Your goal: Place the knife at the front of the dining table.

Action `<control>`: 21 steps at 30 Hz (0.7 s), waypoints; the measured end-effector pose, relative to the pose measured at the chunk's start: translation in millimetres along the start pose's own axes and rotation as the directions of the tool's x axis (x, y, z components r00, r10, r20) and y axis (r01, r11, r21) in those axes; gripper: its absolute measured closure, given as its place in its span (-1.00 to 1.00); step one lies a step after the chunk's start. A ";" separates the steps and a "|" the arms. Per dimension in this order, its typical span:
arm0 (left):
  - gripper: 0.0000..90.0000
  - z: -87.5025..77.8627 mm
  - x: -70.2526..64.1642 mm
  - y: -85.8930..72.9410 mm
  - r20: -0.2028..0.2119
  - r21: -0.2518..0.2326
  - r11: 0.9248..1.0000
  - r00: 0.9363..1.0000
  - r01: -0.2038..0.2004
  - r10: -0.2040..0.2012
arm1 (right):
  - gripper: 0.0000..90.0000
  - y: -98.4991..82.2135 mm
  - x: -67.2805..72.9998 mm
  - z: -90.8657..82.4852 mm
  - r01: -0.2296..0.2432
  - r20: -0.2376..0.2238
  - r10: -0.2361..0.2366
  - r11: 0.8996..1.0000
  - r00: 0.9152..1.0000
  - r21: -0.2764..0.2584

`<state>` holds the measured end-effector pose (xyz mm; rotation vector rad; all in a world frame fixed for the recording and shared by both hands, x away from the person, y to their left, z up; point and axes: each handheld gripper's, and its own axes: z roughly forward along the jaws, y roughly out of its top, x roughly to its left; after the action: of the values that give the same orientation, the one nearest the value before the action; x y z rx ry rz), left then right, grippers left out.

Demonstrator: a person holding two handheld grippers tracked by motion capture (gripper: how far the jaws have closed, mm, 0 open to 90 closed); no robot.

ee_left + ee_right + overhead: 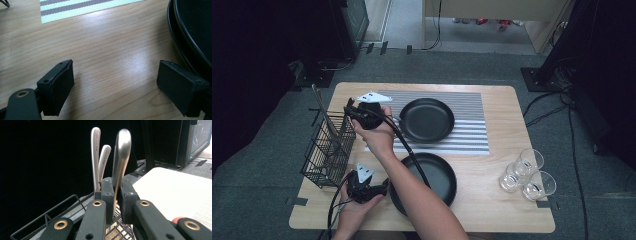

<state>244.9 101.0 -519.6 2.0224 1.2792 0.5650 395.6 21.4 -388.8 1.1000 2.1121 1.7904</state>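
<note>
Steel handle (pixel 120 157) pinched by right gripper (pixel 116 195) over wire basket (pixel 329 145); left gripper (pixel 115 85) gaping, idle. Next, probably: lift straight up.

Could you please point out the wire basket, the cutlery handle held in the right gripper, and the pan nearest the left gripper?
wire basket (pixel 328 150): high view, its mesh side wall.
cutlery handle (pixel 121 150): right gripper view, upper shaft.
near pan (pixel 439 175): high view, its inner base.
</note>
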 end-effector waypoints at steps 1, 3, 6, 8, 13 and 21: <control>-0.68 0.0 0.0 0.0 0.000 0.000 1.000 1.000 0.000 0.000 | 0.88 -0.1 0.5 -0.4 0.003 0.001 -0.003 1.000 1.000 0.000; -0.68 -0.1 0.2 0.1 0.000 0.003 1.000 1.000 -0.003 0.003 | 0.88 -0.2 1.7 -1.6 0.012 0.001 -0.012 1.000 1.000 -0.004; -0.68 -0.2 0.2 0.1 0.001 0.003 1.000 1.000 -0.004 0.004 | 0.88 0.9 3.2 -3.0 0.016 -0.004 -0.017 1.000 1.000 -0.012; -0.68 -0.1 0.1 0.1 0.001 0.003 1.000 1.000 -0.002 0.002 | 0.88 1.9 3.6 -4.1 0.016 -0.005 -0.017 1.000 1.000 -0.015; -0.68 0.1 0.0 0.2 0.002 0.002 1.000 1.000 -0.001 0.001 | 0.89 3.9 3.3 -7.6 0.014 -0.008 -0.014 1.000 1.000 -0.027; -0.68 0.2 -0.1 0.2 0.001 0.001 1.000 1.000 0.000 0.000 | 0.89 7.1 6.3 -10.9 0.022 -0.010 -0.022 0.999 1.000 -0.034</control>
<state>245.1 100.8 -519.5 2.0234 1.2788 0.5631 388.1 16.8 -377.4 1.0573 2.0833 1.8198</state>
